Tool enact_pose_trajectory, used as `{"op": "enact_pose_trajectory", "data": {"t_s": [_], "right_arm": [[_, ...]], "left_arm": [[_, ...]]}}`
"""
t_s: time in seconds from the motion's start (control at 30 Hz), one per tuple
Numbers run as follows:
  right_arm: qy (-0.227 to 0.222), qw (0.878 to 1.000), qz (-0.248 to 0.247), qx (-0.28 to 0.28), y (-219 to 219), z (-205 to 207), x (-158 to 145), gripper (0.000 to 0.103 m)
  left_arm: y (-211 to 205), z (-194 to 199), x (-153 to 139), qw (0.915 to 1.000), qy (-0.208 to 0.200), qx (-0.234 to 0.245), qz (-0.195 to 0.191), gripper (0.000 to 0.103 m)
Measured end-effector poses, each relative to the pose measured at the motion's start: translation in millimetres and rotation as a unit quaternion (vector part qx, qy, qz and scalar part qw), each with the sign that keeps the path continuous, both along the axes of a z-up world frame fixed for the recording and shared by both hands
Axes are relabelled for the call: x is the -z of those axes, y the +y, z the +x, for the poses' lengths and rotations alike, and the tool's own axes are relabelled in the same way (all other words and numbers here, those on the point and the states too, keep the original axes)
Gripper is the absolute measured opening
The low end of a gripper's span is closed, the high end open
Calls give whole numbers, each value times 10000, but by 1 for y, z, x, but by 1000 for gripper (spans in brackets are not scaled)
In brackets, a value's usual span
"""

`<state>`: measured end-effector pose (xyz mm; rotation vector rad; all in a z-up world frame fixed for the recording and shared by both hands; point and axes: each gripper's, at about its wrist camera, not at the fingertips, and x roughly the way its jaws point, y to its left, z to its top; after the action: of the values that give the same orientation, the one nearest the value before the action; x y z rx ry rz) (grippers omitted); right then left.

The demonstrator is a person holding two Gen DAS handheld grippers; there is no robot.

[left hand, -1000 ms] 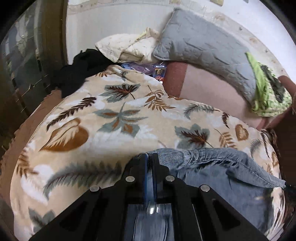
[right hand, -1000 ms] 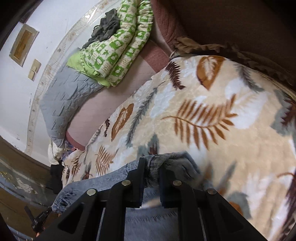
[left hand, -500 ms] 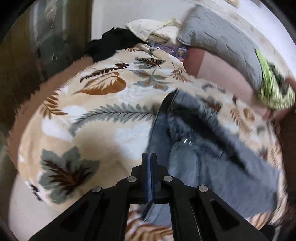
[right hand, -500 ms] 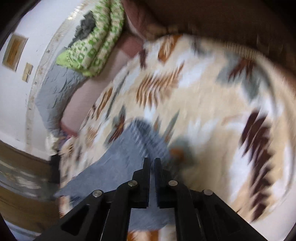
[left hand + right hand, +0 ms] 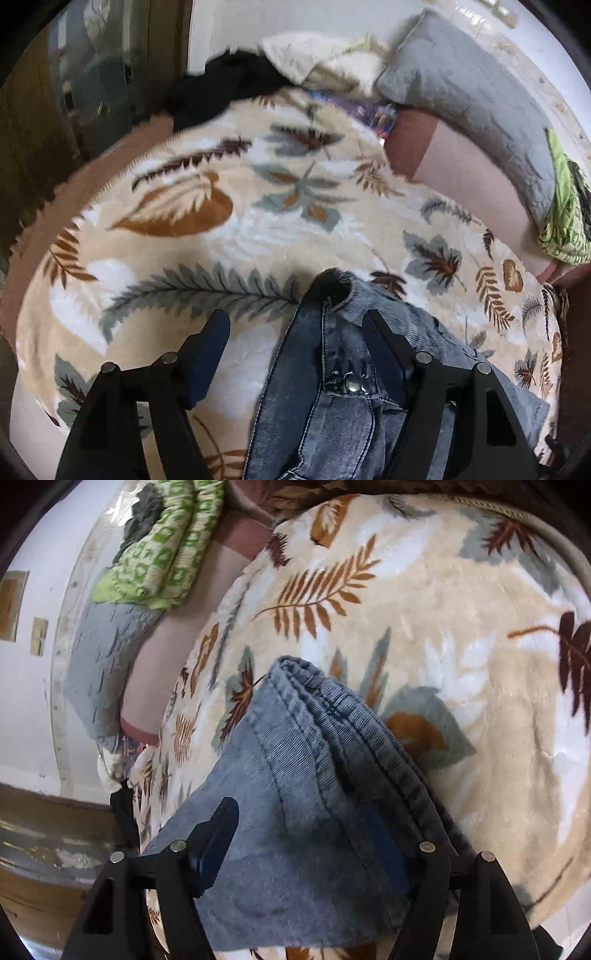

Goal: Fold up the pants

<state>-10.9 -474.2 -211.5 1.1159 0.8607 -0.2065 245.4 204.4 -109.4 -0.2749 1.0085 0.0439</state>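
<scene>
Pants (image 5: 332, 406) beneath both wide-open grippers (image 5: 295, 332).

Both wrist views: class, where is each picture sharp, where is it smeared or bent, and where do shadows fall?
Left wrist view: pants sharp, black garment and leaf blanket motion-smeared, edges bowed by fisheye. Right wrist view: pants seams crisp, wall curved, dark shadow on the denim between the open jaws.

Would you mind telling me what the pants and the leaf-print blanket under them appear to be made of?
The pants look like washed blue denim, matte: fine diagonal ribbing, thick stitched seams and metal snap studs at the waist point to it. The leaf-print blanket seems to be plush fleece, probably synthetic: its pile looks soft and slightly glossy, with fuzzy edges in the print. Neither can be confirmed by sight alone.
</scene>
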Motion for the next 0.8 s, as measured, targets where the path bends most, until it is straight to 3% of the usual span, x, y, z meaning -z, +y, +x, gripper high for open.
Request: {"op": "enact_pose_trajectory", "data": {"t_s": [0.23, 0.4, 0.5, 0.8], "right_arm": [[-216, 9994, -278, 35, 4, 10, 7, 71], [-346, 9985, -412, -69, 6, 10, 6, 71], [-339, 9983, -460, -96, 8, 12, 7, 71], [-303, 9977, -579, -191, 9, 17, 8, 71]], "left_arm": [[6, 7, 14, 9985, 239, -143, -479, 75], [3, 8, 6, 9955, 228, -176, -905, 75], [-1, 6, 1, 9947, 285, -346, -927, 75], [-5, 6, 20, 9855, 1076, -811, -1033, 76]]}}
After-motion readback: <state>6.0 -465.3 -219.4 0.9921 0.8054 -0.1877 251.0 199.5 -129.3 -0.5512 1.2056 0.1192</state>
